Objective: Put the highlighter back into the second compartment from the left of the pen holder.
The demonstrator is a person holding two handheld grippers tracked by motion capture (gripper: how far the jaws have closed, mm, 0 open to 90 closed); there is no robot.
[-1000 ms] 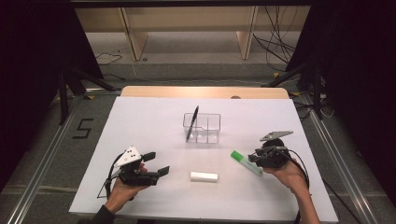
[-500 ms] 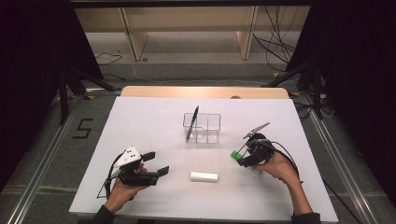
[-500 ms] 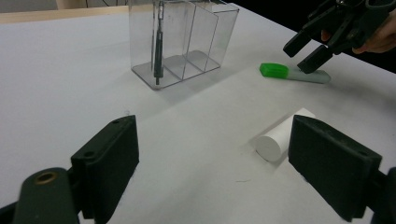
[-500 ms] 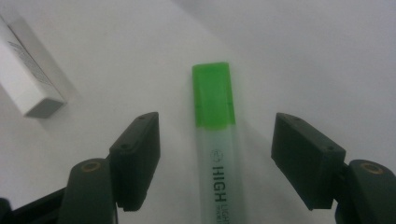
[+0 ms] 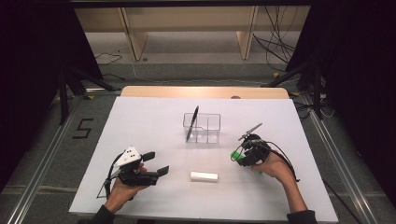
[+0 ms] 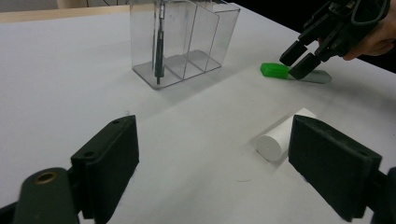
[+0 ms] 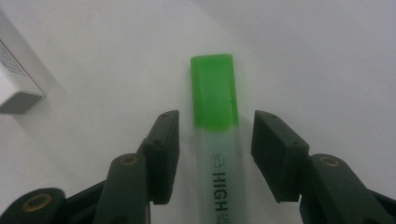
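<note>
The green-capped highlighter (image 7: 215, 140) is seen lying flat on the white table (image 5: 154, 126), to the right of the clear divided organizer (image 5: 201, 127) and slightly nearer the person. It is straddled by the right gripper (image 7: 215, 151), whose jaws have just been closing, yet a gap is left on each side of the barrel, so nothing is clamped yet. The pads are set just behind the cap.

A slip is judged the likeliest fault: the barrel is smooth and rounded, and it could be squeezed out forward or rolled aside if the pads meet it off-centre or unevenly. The cap could also be caught by one pad, so that the pen is tilted when lifted.

A black pen (image 5: 192, 123) is stood in the organizer's left compartment. A white cylinder (image 5: 204, 177) is laid in front of the organizer, and the left gripper (image 5: 156, 164) is held open beside that, on the organizer's left.
</note>
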